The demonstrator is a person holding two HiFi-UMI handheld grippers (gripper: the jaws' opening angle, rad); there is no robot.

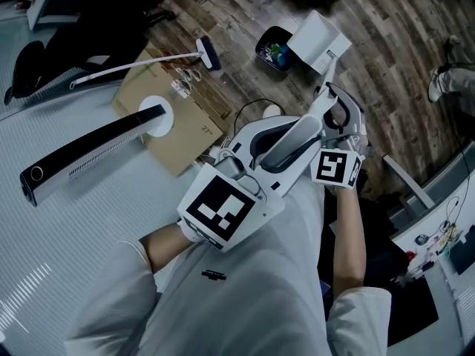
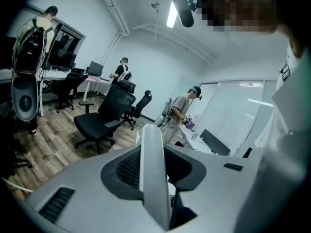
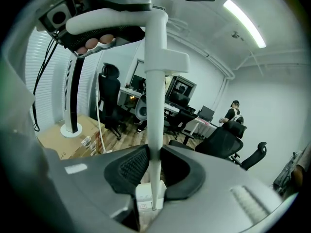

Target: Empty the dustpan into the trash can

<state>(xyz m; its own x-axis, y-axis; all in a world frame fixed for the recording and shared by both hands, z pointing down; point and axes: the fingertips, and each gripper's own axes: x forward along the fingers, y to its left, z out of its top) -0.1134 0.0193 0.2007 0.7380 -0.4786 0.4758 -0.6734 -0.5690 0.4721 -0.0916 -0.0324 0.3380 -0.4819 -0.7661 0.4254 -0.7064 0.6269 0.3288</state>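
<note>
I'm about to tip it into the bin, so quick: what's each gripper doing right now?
Left gripper: closed on the dustpan handle.
Right gripper: closed on the same handle.

— Any print legible here?
— Only dark characters on the cardboard box, at ten o'clock from the head view's middle: roughly "217", uncertain.
— And the white carton?
— It has a small label, too tiny to read.

White dustpan raised, beside dark trash can
</note>
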